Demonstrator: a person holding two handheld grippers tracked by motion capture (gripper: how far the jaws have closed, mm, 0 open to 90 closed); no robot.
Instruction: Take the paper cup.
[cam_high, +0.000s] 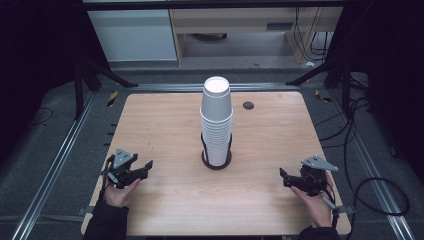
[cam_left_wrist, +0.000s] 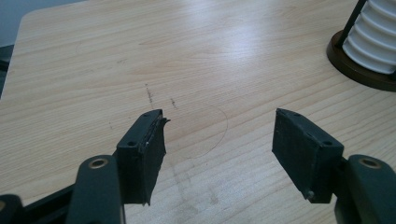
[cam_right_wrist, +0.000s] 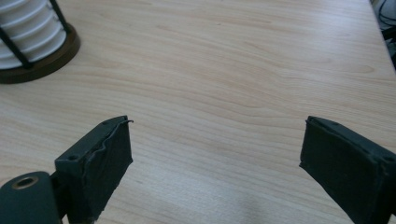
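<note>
A tall stack of white ribbed paper cups (cam_high: 216, 122) stands upright in a dark round wire holder (cam_high: 216, 161) mid-table on the pale wooden table (cam_high: 165, 130). The left gripper (cam_high: 148, 165) and right gripper (cam_high: 282, 176) rest well apart from it, jaws spread, pinching nothing.

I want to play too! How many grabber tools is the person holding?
2. The left gripper is over the table's near left part, the right gripper over its near right. The cup stack stands between them, farther back. None seems hidden.
</note>
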